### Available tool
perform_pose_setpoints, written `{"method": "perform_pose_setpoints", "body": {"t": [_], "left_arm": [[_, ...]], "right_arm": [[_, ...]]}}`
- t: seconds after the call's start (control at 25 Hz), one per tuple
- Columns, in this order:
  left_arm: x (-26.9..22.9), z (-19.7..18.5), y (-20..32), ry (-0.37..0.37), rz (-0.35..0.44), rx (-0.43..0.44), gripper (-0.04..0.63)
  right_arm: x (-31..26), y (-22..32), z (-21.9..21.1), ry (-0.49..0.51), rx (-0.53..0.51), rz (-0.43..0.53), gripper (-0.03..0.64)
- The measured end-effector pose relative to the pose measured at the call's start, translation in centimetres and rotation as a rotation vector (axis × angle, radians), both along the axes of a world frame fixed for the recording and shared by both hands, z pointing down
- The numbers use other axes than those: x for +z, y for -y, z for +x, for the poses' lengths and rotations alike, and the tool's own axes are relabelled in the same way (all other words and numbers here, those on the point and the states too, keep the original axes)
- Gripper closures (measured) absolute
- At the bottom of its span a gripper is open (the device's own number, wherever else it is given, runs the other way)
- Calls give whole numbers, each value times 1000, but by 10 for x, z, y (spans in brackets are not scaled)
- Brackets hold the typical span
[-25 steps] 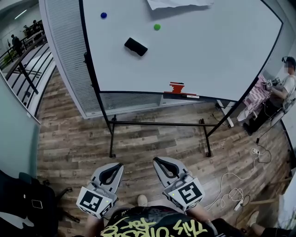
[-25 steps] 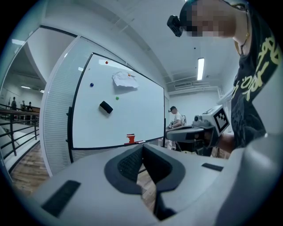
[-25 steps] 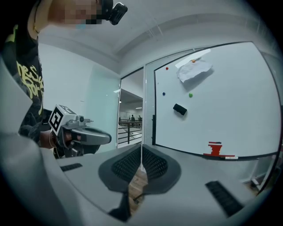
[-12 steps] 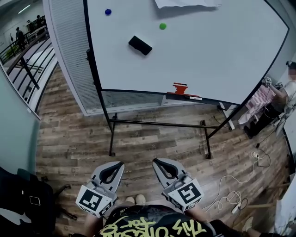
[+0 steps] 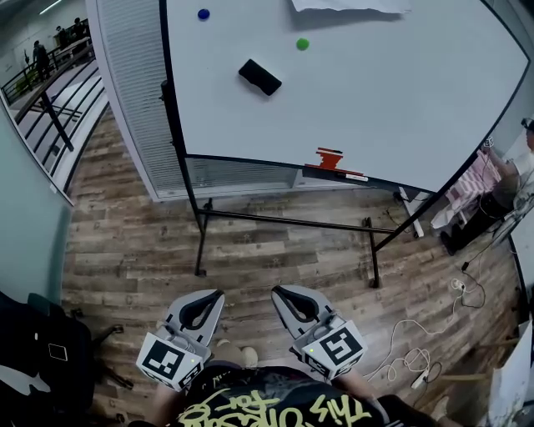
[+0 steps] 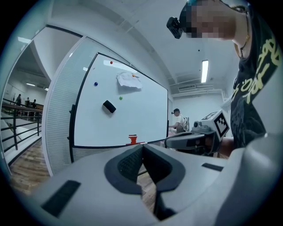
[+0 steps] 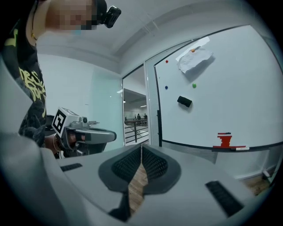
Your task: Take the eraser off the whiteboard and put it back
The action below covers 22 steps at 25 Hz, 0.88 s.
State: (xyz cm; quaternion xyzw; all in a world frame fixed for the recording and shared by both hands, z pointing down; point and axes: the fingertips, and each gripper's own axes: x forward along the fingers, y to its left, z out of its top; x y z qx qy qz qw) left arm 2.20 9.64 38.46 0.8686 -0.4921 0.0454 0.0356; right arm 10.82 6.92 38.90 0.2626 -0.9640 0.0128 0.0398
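The black eraser (image 5: 259, 77) clings at a slant to the upper left part of the whiteboard (image 5: 392, 92); it also shows in the left gripper view (image 6: 108, 106) and the right gripper view (image 7: 185, 101). My left gripper (image 5: 219, 293) and right gripper (image 5: 275, 290) hang side by side low in the head view, well short of the board, over the wooden floor. Both are shut with nothing between the jaws. Their tips meet in each gripper view, left gripper (image 6: 142, 145) and right gripper (image 7: 141, 145).
A blue magnet (image 5: 204, 14), a green magnet (image 5: 302, 43) and a crumpled paper (image 5: 350, 5) are on the board; a red item (image 5: 329, 158) sits on its tray. The stand's legs (image 5: 200, 242), floor cables (image 5: 413, 354), a railing (image 5: 50, 125) and a black chair (image 5: 42, 359) surround me.
The head view has drifted, so the whiteboard and eraser sit slightly further right in the picture. Both grippers stay where they were, still shut.
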Motion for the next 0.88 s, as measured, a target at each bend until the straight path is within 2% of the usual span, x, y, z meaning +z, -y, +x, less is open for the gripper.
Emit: {"method": "perform_pose_setpoints", "body": {"t": [0.44, 0.88], "left_arm": [[4, -12, 2, 1, -7, -25, 588], [-2, -39, 53, 20, 12, -15, 588]], "right_arm": [[-4, 7, -11, 30, -15, 16, 606], [-10, 55, -36, 32, -1, 45, 606]]}}
